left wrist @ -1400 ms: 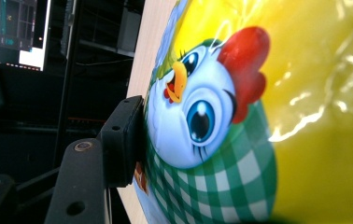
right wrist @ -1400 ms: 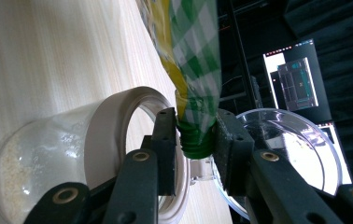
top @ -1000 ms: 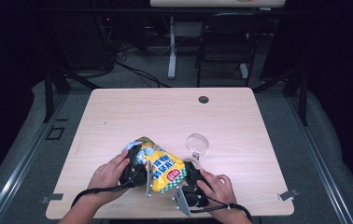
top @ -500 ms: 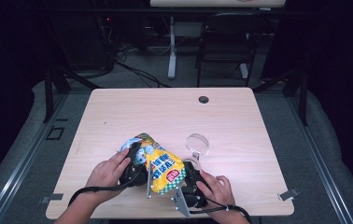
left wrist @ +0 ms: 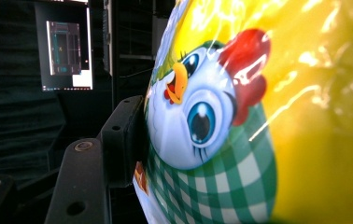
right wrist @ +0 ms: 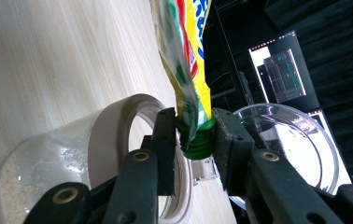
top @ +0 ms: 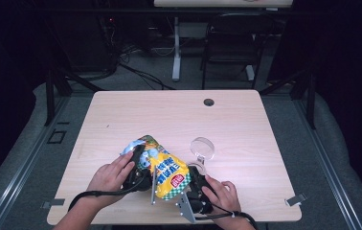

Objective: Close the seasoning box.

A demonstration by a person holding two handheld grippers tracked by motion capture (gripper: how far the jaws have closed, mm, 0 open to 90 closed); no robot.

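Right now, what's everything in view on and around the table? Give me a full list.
Pouch: one, yellow with green check and a cartoon chicken, near table edge, held between both grippers.
Pouch cap: one, green, between the right gripper's pads.
Jar: one, clear, pale grains inside, lying on the table.
Lid: one, clear, round, right of the pouch.
Table: one, light wood.
Chair: one, dark, beyond the table.
Left gripper: black, pressed on the pouch.
Right gripper: black, shut on the cap.
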